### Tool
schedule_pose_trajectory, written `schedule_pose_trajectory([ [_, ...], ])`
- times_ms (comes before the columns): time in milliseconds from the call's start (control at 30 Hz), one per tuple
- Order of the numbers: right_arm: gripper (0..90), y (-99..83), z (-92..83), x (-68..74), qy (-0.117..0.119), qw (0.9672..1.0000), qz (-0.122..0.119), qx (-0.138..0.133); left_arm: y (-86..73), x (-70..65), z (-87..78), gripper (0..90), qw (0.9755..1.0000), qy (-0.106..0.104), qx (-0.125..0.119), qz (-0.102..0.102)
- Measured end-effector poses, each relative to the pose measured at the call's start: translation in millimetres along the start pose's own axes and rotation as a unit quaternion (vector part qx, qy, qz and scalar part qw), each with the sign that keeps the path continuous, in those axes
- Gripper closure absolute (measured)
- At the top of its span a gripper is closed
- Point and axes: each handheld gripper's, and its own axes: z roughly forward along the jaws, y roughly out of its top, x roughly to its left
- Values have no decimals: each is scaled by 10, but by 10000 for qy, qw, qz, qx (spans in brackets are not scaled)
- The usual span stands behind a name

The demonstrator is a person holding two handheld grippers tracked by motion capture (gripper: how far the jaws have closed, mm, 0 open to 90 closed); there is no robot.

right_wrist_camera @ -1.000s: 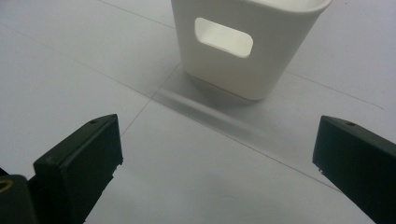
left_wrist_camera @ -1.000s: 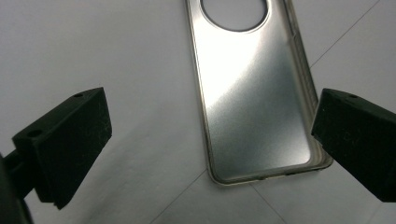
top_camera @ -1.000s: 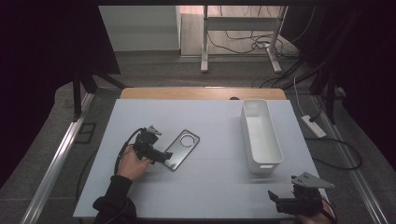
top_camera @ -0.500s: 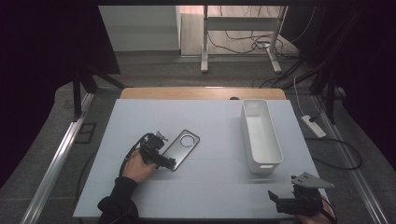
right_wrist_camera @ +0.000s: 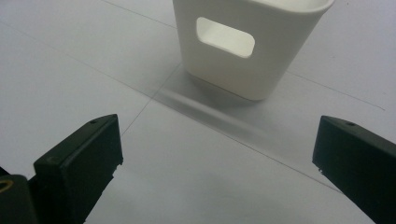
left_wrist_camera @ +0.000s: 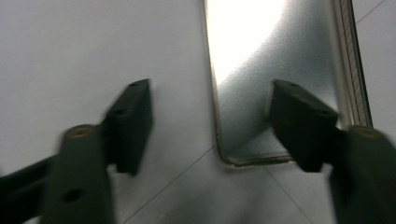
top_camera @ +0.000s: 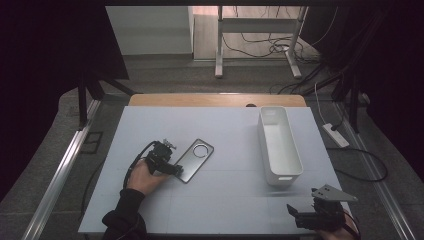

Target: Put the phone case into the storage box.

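we list: metal plate [top_camera: 194,159], flat on the white worktop [top_camera: 225,200], left of the white bin [top_camera: 280,145]. left claw [top_camera: 172,169] at its near corner, jaws just closing, straddling the plate edge (not yet gripping). right claw [top_camera: 300,216] gaping, holding nothing, facing the bin.

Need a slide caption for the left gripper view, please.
Left gripper, jaws just closing, straddles one long edge of a metal plate lying flat on the white table.
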Motion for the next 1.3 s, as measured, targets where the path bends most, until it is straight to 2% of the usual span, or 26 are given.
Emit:
schedule_pose_trajectory([
  [67, 10, 1, 2, 2, -4, 10000, -1, 5, -9, 27, -23, 578, 10000, -62, 1, -56],
  [133, 10, 1, 3, 3, -3, 10000, -11, 7, -10, 24, -25, 714, 9997, -244, -2, -41],
  [200, 10, 2, 3, 3, -2, 10000, -13, 7, -8, 16, -25, 806, 9995, -301, 2, -19],
  [333, 11, 1, 3, 5, -6, 10000, -22, 9, -15, 42, -23, 811, 9990, -406, -8, -169],
  [433, 11, 2, 4, 5, -4, 10000, -26, 13, -34, 65, -23, 861, 9988, -421, -86, -225],
  [667, 13, 3, 4, 5, -4, 10000, -26, 11, -53, 52, -23, 885, 9991, -354, -170, -175],
  [967, 13, 3, 5, 2, 13, 10000, -12, -7, -82, 34, -26, 890, 9984, -421, -338, -174],
  [1100, 13, 3, 2, 1, 13, 10000, -13, -4, -91, -1, -81, 891, 9978, -381, -528, -155],
  [1300, 13, 3, 0, 0, 13, 10000, -7, -9, -158, -42, -180, 890, 9950, -414, -894, -150],
])
